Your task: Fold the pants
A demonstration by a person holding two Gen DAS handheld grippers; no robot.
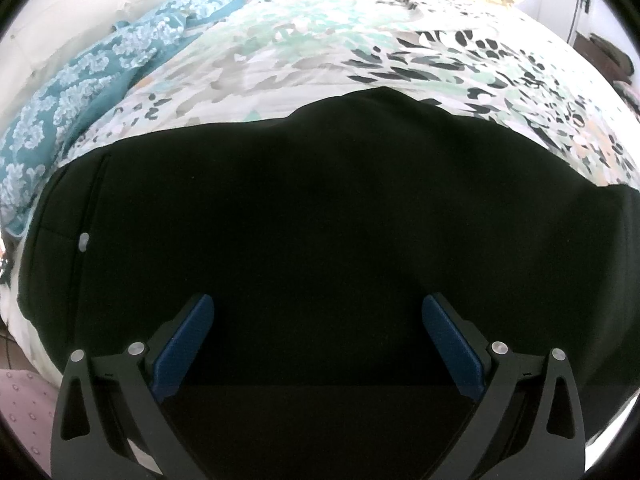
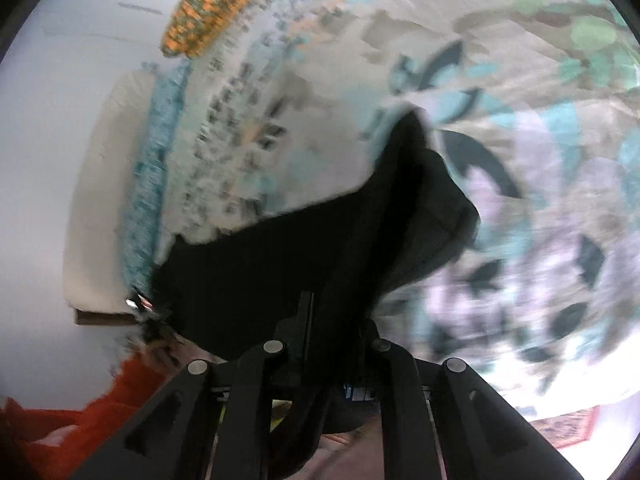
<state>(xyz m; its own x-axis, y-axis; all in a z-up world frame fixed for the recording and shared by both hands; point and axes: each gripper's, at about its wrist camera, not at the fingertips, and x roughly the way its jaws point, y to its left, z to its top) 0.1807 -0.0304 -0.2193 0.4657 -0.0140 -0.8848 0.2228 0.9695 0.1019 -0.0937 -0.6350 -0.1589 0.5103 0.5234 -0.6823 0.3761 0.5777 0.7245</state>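
Pinching a bunched edge of the black pants point(image 2: 304, 248) in our right claw point(image 2: 326, 320) to lift it for folding; our left claw point(image 1: 318, 320) hovers wide above them on the bed point(image 1: 280, 52).

Hidden and blurred parts around the pants

The black pants point(image 1: 320, 220) run past the left-wrist picture's lower edge; in the right-wrist view motion blur smears the bedspread point(image 2: 500, 240) beside them, and their cloth hides the right claw point(image 2: 320, 320) tips.
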